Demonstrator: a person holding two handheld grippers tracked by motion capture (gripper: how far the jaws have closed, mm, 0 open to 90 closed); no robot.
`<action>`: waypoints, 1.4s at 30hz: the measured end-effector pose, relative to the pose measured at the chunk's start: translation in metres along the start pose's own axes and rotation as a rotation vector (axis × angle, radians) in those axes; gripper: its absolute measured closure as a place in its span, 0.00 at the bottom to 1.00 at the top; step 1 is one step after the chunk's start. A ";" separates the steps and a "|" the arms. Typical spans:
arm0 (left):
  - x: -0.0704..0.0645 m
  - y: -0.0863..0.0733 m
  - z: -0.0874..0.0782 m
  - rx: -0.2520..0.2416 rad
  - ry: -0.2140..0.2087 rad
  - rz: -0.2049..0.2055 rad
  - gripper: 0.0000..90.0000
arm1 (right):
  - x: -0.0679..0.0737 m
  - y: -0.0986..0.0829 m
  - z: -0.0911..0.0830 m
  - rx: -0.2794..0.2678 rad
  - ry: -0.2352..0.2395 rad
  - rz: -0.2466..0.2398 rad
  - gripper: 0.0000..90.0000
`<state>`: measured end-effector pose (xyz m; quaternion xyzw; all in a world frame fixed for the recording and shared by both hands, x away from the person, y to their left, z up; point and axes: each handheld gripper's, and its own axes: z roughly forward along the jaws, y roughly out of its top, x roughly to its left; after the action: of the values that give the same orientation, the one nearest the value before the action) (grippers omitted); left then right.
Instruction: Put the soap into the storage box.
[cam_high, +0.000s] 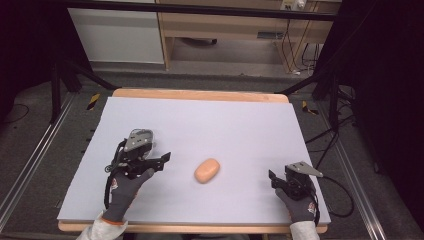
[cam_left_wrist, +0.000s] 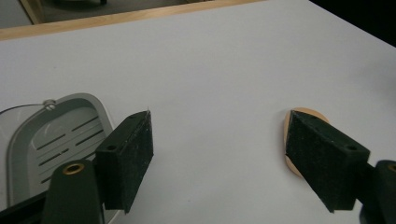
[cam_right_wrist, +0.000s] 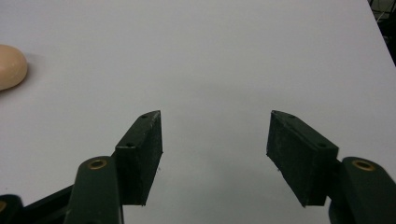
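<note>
1. Nearest the person, the right gripper (cam_high: 273, 176) rested at the near right corner of the table (cam_high: 240, 120), its jaws spread wide with nothing between them; in the right gripper view only bare white surface lay ahead, and the soap (cam_right_wrist: 10, 66) showed well off at the left edge.

2. The left gripper (cam_high: 161, 159) sat at the near left, a gloved hand (cam_high: 126, 187) around it, jaws likewise spread and holding nothing; in the left gripper view the soap (cam_left_wrist: 299, 140) peeked out from behind one jaw, so that it lay off to the side, not between the pads.

3. The peach-coloured soap (cam_high: 207, 170) lay flat on the table between the two grippers, nearer the left one yet clearly apart from both.

4. A grey slotted soap dish (cam_left_wrist: 56, 140) lay beside the left gripper on the side away from the soap; in the high view the gripper body largely covered it.

5. The step in hand looked like the approach before any grasp; the next move likely called for the left gripper to swing over until the soap sat between its jaws, close on it gently, since the bar looked smooth and rounded and could slip, then carry it to the dish.

6. Nothing stood in the way on the white surface; farther off were the wooden table edge (cam_high: 200, 94) and, beyond it, a shelf unit (cam_high: 225, 30) on the floor.
</note>
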<state>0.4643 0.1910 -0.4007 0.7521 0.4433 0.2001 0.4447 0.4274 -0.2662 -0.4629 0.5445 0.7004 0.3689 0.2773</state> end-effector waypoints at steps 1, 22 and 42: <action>-0.002 0.000 0.001 0.003 -0.001 0.005 0.25 | 0.000 0.000 0.000 0.000 0.002 0.002 0.40; -0.041 0.003 0.034 0.073 -0.071 0.087 0.24 | 0.002 0.003 -0.002 0.010 0.017 -0.017 0.53; -0.076 0.001 0.072 0.167 -0.120 0.169 0.23 | 0.003 0.003 -0.002 0.031 0.015 -0.038 0.69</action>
<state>0.4750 0.0907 -0.4303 0.8319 0.3660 0.1537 0.3877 0.4266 -0.2630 -0.4587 0.5326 0.7183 0.3566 0.2705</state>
